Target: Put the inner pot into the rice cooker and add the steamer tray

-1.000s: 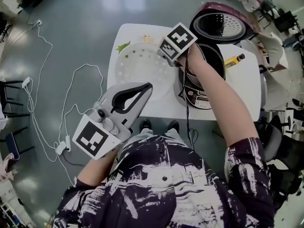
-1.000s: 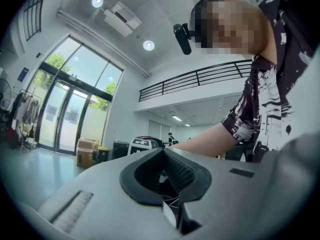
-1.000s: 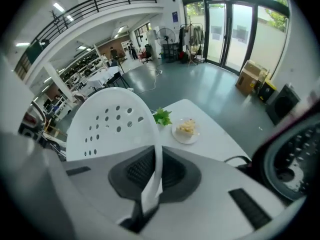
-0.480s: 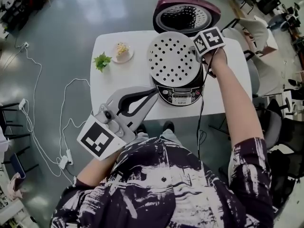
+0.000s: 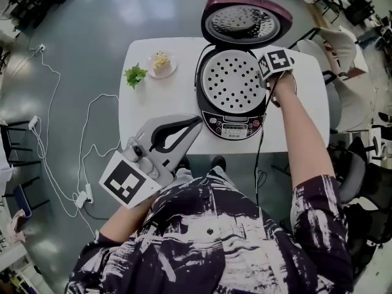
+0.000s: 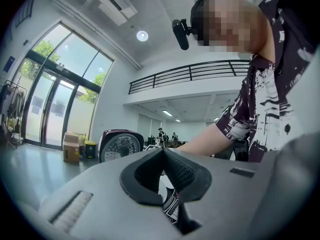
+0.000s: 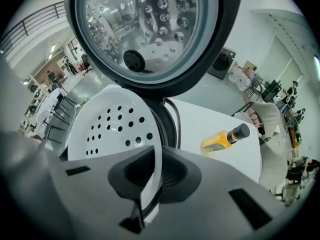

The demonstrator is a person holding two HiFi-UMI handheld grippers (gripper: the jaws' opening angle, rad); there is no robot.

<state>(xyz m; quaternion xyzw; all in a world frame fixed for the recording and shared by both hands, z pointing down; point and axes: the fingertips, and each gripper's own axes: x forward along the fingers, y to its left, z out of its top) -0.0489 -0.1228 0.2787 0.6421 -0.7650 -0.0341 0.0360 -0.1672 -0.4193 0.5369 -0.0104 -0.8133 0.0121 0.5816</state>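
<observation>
My right claw (image 5: 267, 83) pinches the steamer tray (image 5: 231, 81) by its rim (it lies across the rice cooker (image 5: 234, 126) mouth); my left claw (image 5: 195, 121) is closed, empty.

The steamer tray (image 5: 233, 81) covers the rice cooker (image 5: 234, 124), hiding whatever lies inside.

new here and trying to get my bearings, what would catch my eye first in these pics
The white tray, full of holes, fills the mouth of the open rice cooker on the white table, and the right gripper is shut on its rim. The left gripper hangs shut and empty by the near table edge. A small dish of food sits at the far left of the table.
</observation>
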